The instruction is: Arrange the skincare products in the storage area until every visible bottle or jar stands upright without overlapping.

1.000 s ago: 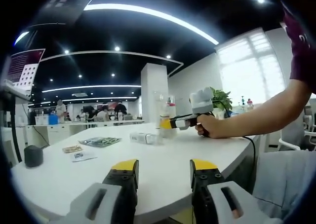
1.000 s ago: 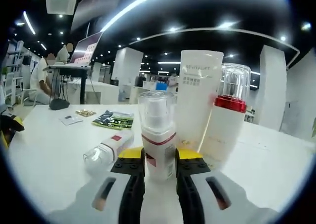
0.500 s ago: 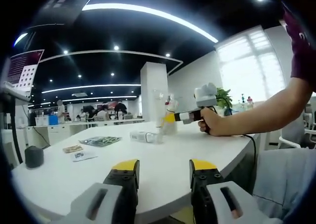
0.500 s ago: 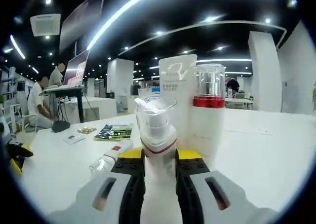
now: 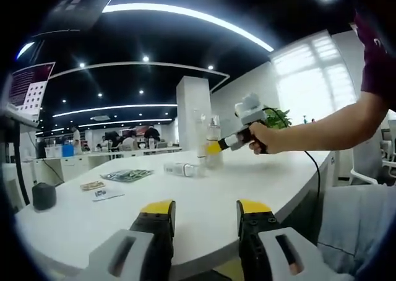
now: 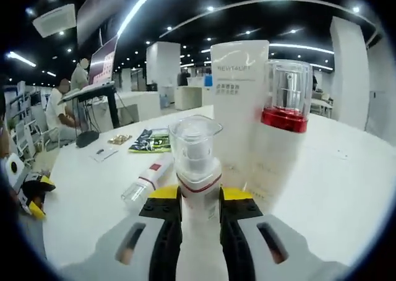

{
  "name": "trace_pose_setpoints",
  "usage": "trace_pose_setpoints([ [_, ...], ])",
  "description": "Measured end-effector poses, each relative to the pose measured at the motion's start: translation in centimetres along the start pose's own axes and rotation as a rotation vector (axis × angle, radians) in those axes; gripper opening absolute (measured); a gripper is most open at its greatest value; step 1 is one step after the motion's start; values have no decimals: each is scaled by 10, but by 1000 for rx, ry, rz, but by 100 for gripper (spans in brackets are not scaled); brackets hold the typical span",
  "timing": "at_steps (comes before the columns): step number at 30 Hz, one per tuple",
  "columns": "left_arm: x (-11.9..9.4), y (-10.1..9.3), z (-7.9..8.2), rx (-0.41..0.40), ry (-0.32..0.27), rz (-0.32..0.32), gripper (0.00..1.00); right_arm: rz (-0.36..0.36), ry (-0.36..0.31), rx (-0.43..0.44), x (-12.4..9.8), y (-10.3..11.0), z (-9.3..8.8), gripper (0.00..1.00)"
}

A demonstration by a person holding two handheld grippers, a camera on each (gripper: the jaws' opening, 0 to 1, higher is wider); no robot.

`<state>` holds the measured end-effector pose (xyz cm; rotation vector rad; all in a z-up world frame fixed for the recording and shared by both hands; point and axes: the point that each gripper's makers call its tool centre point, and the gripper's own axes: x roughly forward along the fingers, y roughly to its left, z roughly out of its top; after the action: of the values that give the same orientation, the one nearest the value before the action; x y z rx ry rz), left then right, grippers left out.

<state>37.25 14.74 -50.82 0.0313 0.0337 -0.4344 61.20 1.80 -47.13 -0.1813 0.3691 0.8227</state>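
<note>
Low in the right gripper view, the right gripper (image 6: 192, 200) clamps a small clear-capped pump bottle (image 6: 197, 169) between its yellow-tipped jaws, holding it upright at frame centre. Just behind it, to the right, stand a tall white bottle (image 6: 239, 101) and a red-collared bottle (image 6: 281, 132) on the white bench (image 6: 334, 188). To the left, a slim tube (image 6: 148, 181) lies on its side. At the bottom of the left gripper view, the left gripper (image 5: 202, 216) hangs wide and empty over the bench edge.
</note>
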Motion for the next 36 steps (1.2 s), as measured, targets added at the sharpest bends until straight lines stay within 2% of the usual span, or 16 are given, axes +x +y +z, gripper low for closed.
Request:
trace_pose_setpoints([
  [4, -1, 1, 0, -12, -3, -1, 41, 8, 55, -43, 3, -3, -2, 21],
  [7, 0, 1, 0, -8, -2, -1, 41, 20, 79, -35, 5, -2, -2, 21],
  [19, -1, 1, 0, -7, 3, 0, 43, -26, 94, -96, 2, -7, -5, 23],
  [25, -1, 0, -1, -4, 5, -2, 43, -35, 75, -86, -2, -3, -7, 30],
  [33, -1, -1, -1, -1, 9, -6, 43, -65, 21, -68, -11, 2, -9, 25],
  [36, -1, -1, -1, -2, 9, -6, 43, -97, -6, -90, -15, 1, -3, 21],
])
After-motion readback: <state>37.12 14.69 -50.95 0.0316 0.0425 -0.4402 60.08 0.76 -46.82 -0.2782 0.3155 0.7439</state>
